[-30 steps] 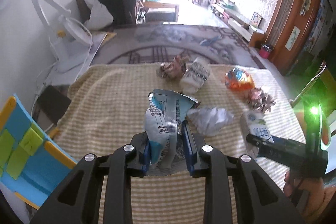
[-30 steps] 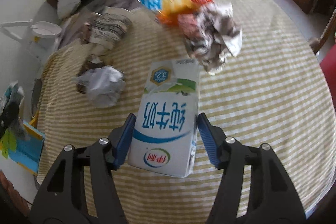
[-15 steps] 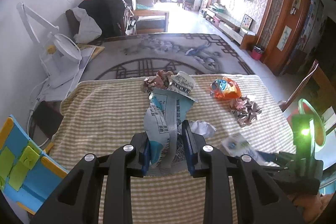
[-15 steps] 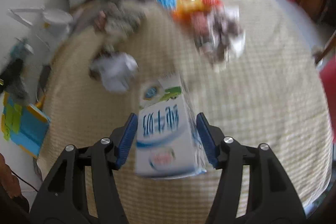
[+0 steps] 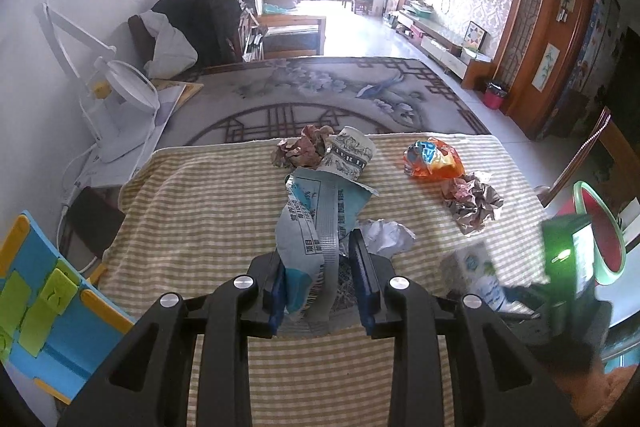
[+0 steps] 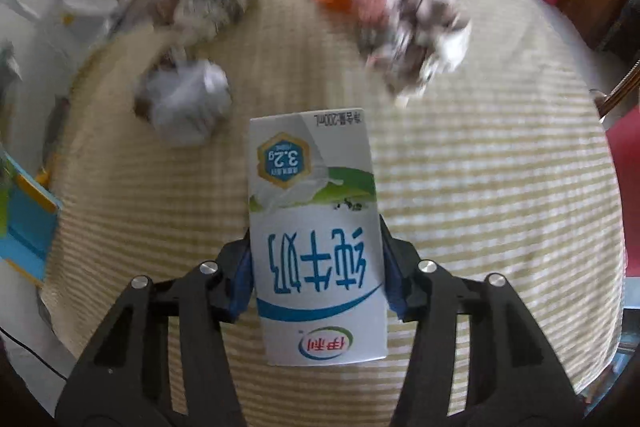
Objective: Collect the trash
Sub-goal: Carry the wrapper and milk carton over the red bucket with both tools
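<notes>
My left gripper (image 5: pixel 320 267) is shut on a crumpled blue and silver wrapper (image 5: pixel 316 211), held up above the striped tablecloth (image 5: pixel 200 207). My right gripper (image 6: pixel 316 239) is closing, and its blue pads (image 6: pixel 244 267) press on both sides of a white milk carton (image 6: pixel 312 187). In the left wrist view that carton (image 5: pixel 476 267) is blurred at the right. More trash lies on the cloth: a white paper ball (image 5: pixel 386 233), an orange snack bag (image 5: pixel 434 159), crumpled printed paper (image 5: pixel 472 201), a paper cup (image 5: pixel 350 155) and a brownish wrapper (image 5: pixel 300 151).
A red bin with a green rim (image 5: pixel 600 231) stands off the table's right side. A blue and yellow chair (image 5: pixel 36 307) is at the left edge, with a white fan (image 5: pixel 120 99) on the floor behind it. A wooden chair (image 5: pixel 592 147) stands at the far right.
The right jaws have narrowed onto the milk carton, which now sits straight between the pads. The left view has drawn back a little from the table, the wrapper still gripped.
</notes>
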Motion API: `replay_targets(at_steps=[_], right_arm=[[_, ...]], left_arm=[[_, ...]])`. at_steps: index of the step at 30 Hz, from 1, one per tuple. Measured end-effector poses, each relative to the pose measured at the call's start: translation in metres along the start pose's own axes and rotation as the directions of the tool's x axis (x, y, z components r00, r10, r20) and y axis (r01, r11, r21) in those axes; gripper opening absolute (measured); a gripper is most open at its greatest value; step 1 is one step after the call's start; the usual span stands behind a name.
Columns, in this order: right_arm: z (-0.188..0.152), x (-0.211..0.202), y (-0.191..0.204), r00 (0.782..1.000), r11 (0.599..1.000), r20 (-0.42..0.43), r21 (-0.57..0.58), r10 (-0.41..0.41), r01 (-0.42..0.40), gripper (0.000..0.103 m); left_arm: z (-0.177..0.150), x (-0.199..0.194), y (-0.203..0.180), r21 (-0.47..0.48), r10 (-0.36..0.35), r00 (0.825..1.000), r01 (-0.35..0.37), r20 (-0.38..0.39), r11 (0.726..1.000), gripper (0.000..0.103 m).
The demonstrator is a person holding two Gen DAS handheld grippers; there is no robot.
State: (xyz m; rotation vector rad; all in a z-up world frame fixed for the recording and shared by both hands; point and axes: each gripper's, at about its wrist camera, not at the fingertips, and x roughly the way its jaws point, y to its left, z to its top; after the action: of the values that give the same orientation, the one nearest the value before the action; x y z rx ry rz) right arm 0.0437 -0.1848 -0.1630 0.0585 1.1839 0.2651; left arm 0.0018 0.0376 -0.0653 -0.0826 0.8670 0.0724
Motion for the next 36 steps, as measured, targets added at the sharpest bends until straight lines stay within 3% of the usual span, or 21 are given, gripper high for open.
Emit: replay_targets(at_steps=[7, 13, 27, 36], right_arm=[[0.010, -0.055, -0.002, 0.986, 0.998, 0.155, 0.021, 0.062, -0.066, 0.051], [0.017, -0.088, -0.001, 0.959, 0.994, 0.266, 0.018, 0.095, -0.104, 0.051], [0.000, -0.109, -0.029, 0.947, 0.989, 0.301, 0.059, 0.109, -0.133, 0.051], [-0.007, -0.123, -0.068, 0.938, 0.986, 0.324, 0.067, 0.123, -0.152, 0.051]], left_arm=[[0.002, -0.002, -0.008, 0.009, -0.015, 1.000, 0.015, 0.010, 1.000, 0.027], [0.003, -0.007, -0.023, 0.035, -0.031, 0.999, 0.030, 0.018, 0.999, 0.026], [-0.003, -0.013, -0.053, 0.068, -0.059, 0.998, 0.058, 0.008, 0.996, 0.026], [-0.003, -0.019, -0.099, 0.090, -0.044, 0.999, 0.042, 0.019, 0.995, 0.026]])
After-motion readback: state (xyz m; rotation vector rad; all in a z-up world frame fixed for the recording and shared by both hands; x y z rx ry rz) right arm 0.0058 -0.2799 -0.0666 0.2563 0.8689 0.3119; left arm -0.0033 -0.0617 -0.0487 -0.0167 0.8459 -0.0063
